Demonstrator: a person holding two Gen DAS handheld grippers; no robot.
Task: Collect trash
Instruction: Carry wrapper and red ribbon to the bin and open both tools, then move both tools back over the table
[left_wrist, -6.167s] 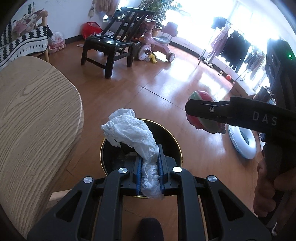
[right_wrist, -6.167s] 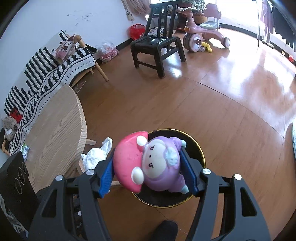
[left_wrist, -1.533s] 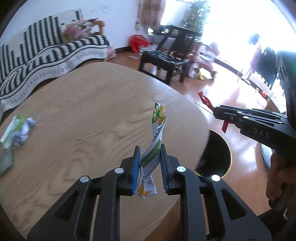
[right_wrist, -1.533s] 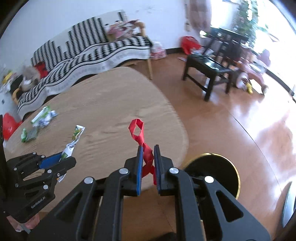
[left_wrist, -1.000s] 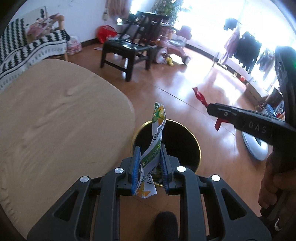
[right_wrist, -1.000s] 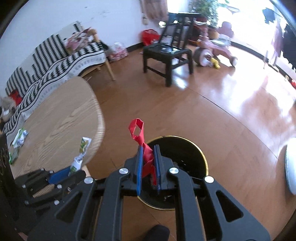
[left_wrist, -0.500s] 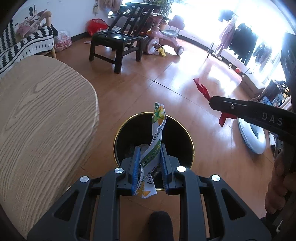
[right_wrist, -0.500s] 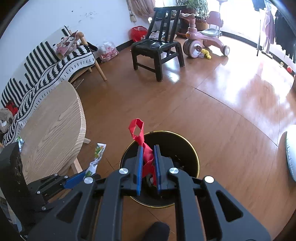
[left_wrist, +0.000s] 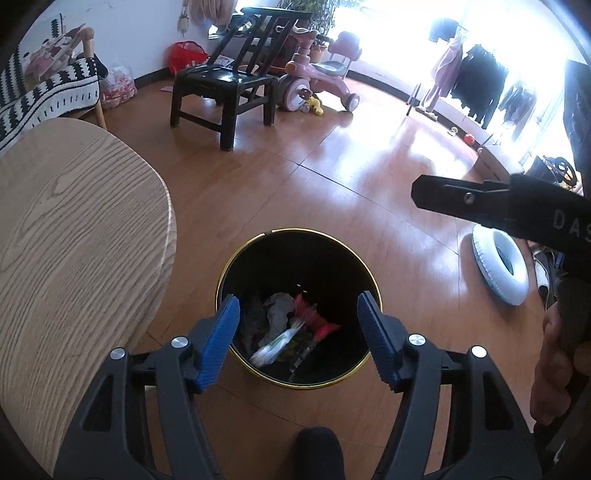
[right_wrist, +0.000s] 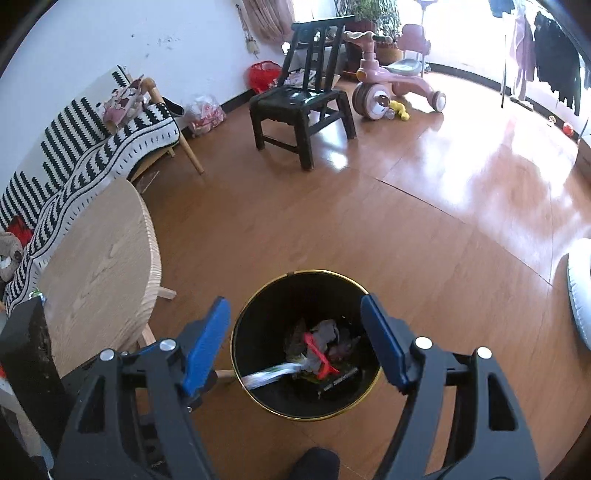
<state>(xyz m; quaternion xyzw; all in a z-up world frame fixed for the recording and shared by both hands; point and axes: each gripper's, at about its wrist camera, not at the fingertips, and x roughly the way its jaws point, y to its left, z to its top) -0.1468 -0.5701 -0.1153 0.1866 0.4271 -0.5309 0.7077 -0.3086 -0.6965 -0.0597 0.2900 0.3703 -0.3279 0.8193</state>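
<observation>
Presently logged: round black waste bin with gold rim (left_wrist: 297, 232) (right_wrist: 306, 272), on the wooden floor beside my pale oak round table (left_wrist: 74, 236) (right_wrist: 99, 266). Contents: white-green snack wrapper (left_wrist: 275, 345) (right_wrist: 267, 376), red ribbon strip (left_wrist: 314, 319) (right_wrist: 319, 354), crumpled grey paper (left_wrist: 279, 308) (right_wrist: 327, 330). My left gripper (left_wrist: 297, 332) hangs over the bin, blue pads spread wide, nothing held. My right gripper (right_wrist: 295, 343) likewise, jaws apart and bare. Beyond: black wooden chair (left_wrist: 225, 92) (right_wrist: 303, 107), pink ride-on toy (left_wrist: 317, 85) (right_wrist: 395, 88).

A black wooden chair (right_wrist: 303, 103) stands on the wooden floor (right_wrist: 424, 240) beside a pink tricycle (right_wrist: 391, 86), with a striped sofa (right_wrist: 92, 147) behind the round counter (right_wrist: 99, 273)
</observation>
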